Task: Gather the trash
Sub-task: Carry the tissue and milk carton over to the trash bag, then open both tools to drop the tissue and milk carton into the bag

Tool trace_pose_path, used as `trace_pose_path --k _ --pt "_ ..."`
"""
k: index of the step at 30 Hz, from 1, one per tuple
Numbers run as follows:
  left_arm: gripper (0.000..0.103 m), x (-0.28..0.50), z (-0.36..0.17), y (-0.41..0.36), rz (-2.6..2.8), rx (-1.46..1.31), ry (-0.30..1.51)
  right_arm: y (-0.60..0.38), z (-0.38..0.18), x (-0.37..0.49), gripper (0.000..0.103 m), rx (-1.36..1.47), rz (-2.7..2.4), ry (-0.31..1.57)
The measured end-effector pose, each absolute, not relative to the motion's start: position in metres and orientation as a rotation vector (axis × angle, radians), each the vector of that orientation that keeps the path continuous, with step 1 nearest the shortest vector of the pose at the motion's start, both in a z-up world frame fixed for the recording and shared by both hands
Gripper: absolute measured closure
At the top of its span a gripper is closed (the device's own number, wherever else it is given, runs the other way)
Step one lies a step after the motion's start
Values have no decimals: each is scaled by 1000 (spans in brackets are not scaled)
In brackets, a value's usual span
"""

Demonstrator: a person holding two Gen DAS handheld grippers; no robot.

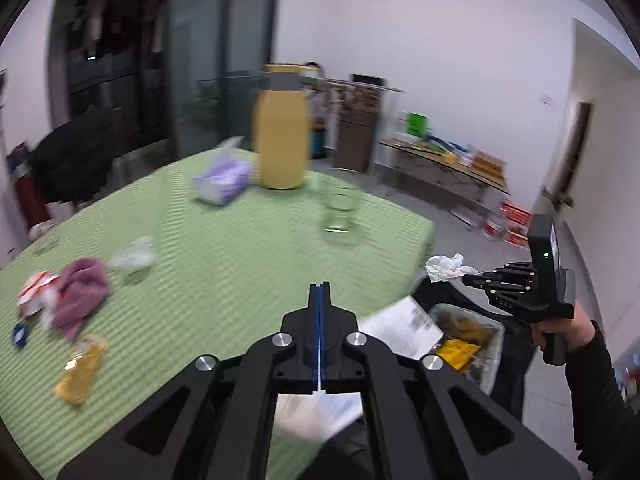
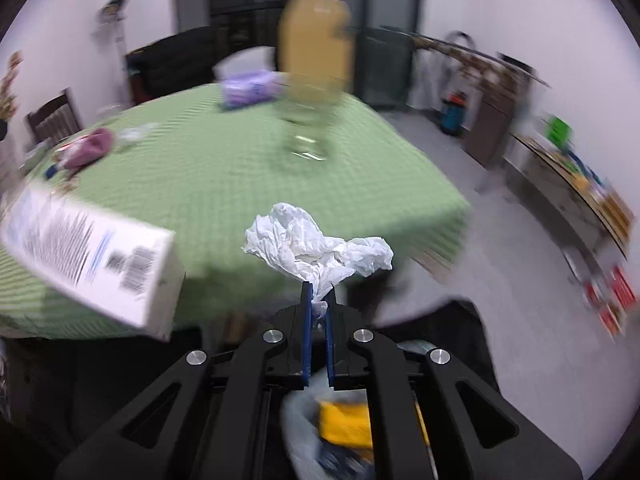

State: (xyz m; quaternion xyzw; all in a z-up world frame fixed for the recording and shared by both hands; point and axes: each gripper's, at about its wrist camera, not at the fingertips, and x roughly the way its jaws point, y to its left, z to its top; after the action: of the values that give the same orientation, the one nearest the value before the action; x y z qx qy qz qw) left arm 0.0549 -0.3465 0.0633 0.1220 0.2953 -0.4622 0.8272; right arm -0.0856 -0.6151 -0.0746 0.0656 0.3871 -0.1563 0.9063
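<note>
- We see the right gripper clamped on a crumpled white tissue, held off the green table's edge, above the bin.
- The left gripper is clenched on a white printed carton.
- The lined trash bin holds yellow packaging.

I'm seeing open green surface ahead of my left claw. A glass and yellow jug are standing at twelve to one o'clock, a tissue pack at eleven, and a pink cloth with wrappers is crowding nine o'clock.
</note>
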Motion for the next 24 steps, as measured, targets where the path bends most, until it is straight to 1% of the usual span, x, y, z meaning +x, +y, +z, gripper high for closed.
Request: trace_pose_path --k 2,4,5,6,9,12,15,17,19,20,21,22,23,24 --pt "103 43 54 -372 -1006 299 609 -639 -90 -111 97 190 -383 810" --pt "103 35 27 -403 -980 365 602 -653 -106 -129 97 248 -415 820" --pt "103 33 15 -413 -992 383 641 -661 -124 -138 97 295 -430 840" --pt "103 30 -9 -429 -1055 408 732 -664 -134 -141 97 314 -441 859" --pt "103 10 -45 -449 -1122 474 775 -676 -184 -154 97 391 -498 949" --pt "103 -1 -73 -458 -1164 540 824 -673 -218 -156 97 434 -502 1030" --pt "103 -3 -100 -462 -1204 555 933 -664 -244 -150 97 431 -491 1110" --pt "103 -9 -119 -463 -1215 553 976 -662 -263 -146 97 443 -493 1160" --pt "103 -15 -135 -463 -1225 562 1019 -661 -283 -145 90 459 -523 1224" --pt "103 -19 -144 -461 -1237 564 1047 -665 -291 -142 80 474 -547 1259" --pt "103 -22 -148 -459 -1241 562 1058 -666 -294 -144 74 483 -552 1269" --pt "103 -23 -151 -456 -1242 558 1066 -664 -293 -146 72 489 -549 1263" --pt "102 -23 -155 -454 -1239 551 1074 -662 -291 -145 65 488 -547 1256" --pt "97 -22 -159 -452 -1231 542 1085 -661 -287 -144 59 480 -552 1251"
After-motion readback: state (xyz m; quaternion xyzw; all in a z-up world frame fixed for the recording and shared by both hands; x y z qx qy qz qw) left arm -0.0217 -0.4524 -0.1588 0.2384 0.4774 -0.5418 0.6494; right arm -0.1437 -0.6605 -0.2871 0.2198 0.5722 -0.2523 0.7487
